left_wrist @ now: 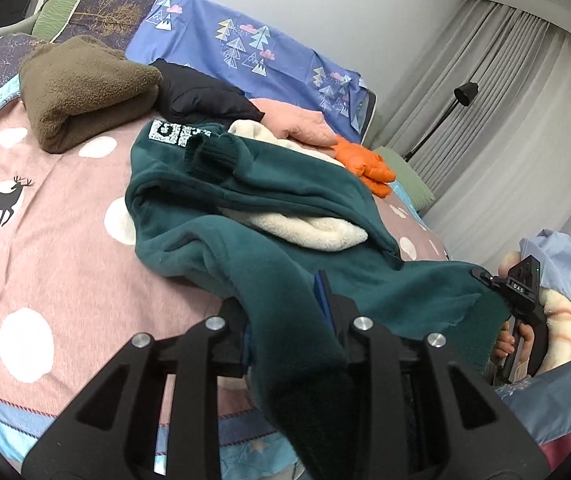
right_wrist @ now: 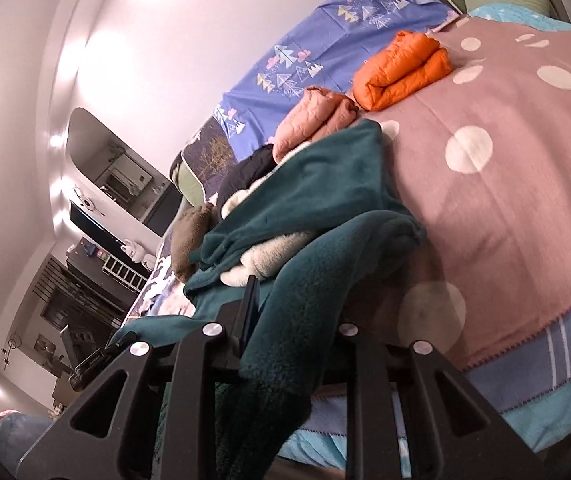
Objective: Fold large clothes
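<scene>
Sweatshirt (left_wrist: 253, 208), dark green fleece with cream lining, lies crumpled on the bed (left_wrist: 45, 240), its length running away from both tongs. Left tongs (left_wrist: 285, 316) and right tongs (right_wrist: 289, 320) each clamp its near hem, equally close; body lies ahead.

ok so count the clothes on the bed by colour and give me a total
Green: 1, the fleece with cream lining, clamped by both the left gripper and the right gripper
Brown: 1
Black: 1
Pink: 1
Orange: 1
Total: 5
</scene>
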Demonstrator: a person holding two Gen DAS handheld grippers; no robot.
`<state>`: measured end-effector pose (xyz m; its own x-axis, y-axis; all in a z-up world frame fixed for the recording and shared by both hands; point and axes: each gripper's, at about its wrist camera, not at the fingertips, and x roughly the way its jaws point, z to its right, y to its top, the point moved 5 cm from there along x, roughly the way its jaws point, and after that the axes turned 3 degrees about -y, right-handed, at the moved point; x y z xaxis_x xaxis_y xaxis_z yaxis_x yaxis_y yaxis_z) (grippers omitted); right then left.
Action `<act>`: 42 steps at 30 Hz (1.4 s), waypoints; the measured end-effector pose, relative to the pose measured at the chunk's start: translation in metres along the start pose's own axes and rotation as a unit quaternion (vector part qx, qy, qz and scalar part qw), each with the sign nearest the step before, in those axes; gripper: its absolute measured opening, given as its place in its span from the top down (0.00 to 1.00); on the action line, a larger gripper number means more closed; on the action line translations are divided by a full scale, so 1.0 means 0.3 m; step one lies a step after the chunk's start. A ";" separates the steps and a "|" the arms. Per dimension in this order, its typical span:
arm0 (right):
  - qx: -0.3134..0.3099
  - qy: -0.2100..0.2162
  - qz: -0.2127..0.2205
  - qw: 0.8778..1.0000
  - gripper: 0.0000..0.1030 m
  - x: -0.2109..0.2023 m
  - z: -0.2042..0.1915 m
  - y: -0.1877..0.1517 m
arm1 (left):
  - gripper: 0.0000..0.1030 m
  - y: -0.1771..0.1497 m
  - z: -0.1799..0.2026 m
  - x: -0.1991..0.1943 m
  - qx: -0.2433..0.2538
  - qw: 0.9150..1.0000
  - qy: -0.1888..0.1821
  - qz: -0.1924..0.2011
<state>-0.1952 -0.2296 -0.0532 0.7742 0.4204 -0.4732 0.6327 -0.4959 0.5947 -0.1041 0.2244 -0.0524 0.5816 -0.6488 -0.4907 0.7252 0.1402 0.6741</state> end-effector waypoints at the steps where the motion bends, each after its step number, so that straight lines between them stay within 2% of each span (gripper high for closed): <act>1: 0.000 0.003 0.002 1.000 0.79 0.009 -0.003 0.014 | 0.72 0.010 -0.002 0.007 -0.001 1.000 0.000 0.001; 5: 0.001 0.015 0.008 1.000 0.79 0.033 -0.015 0.072 | 0.72 0.054 0.000 0.020 -0.003 1.000 0.000 0.015; 9: -0.003 0.026 0.026 0.999 0.79 0.061 -0.043 0.153 | 0.75 0.135 0.017 0.036 0.017 0.999 0.012 0.042; 12: -0.003 0.023 0.045 0.999 0.79 0.102 -0.056 0.237 | 0.78 0.205 0.010 0.055 0.020 0.998 0.027 0.061; 15: -0.004 0.013 0.055 0.998 0.79 0.157 -0.060 0.304 | 0.78 0.290 -0.028 0.084 0.003 0.997 0.037 0.072; 21: -0.012 -0.032 0.052 0.998 0.79 0.337 -0.044 0.440 | 0.78 0.434 -0.110 0.222 0.004 0.996 0.069 0.050; 25: 0.008 -0.057 0.026 0.998 0.78 0.491 0.019 0.499 | 0.78 0.471 -0.236 0.372 -0.031 0.996 0.082 0.019; 27: 0.019 -0.073 0.007 0.997 0.77 0.567 0.059 0.500 | 0.78 0.468 -0.306 0.429 -0.066 0.995 0.080 0.005; 29: 0.042 -0.076 -0.019 0.996 0.71 0.636 0.102 0.495 | 0.76 0.456 -0.385 0.481 -0.122 0.990 0.062 -0.013; 32: 0.075 -0.046 -0.037 0.995 0.60 0.661 0.123 0.511 | 0.75 0.464 -0.426 0.489 -0.179 0.983 0.033 -0.024; 34: 0.084 -0.021 -0.052 0.995 0.52 0.641 0.106 0.529 | 0.74 0.485 -0.392 0.473 -0.167 0.985 0.034 -0.029; 36: 0.081 0.003 -0.054 0.995 0.49 0.597 0.072 0.551 | 0.67 0.519 -0.334 0.445 -0.145 0.988 0.035 -0.031; 37: 0.070 0.012 -0.052 0.996 0.46 0.570 0.048 0.560 | 0.65 0.537 -0.306 0.427 -0.138 0.990 0.027 -0.029; 39: 0.048 0.022 -0.045 0.998 0.43 0.522 0.006 0.567 | 0.53 0.567 -0.255 0.388 -0.133 0.991 -0.002 -0.019; 42: 0.032 0.027 -0.034 0.999 0.39 0.486 -0.018 0.558 | 0.51 0.583 -0.231 0.361 -0.142 0.989 -0.024 -0.017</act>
<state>0.0234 -0.2472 -0.0191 0.7288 0.4940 -0.4742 0.6846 -0.5124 0.5184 0.1112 0.2307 -0.0259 0.5414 -0.6909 -0.4791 0.8224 0.3169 0.4724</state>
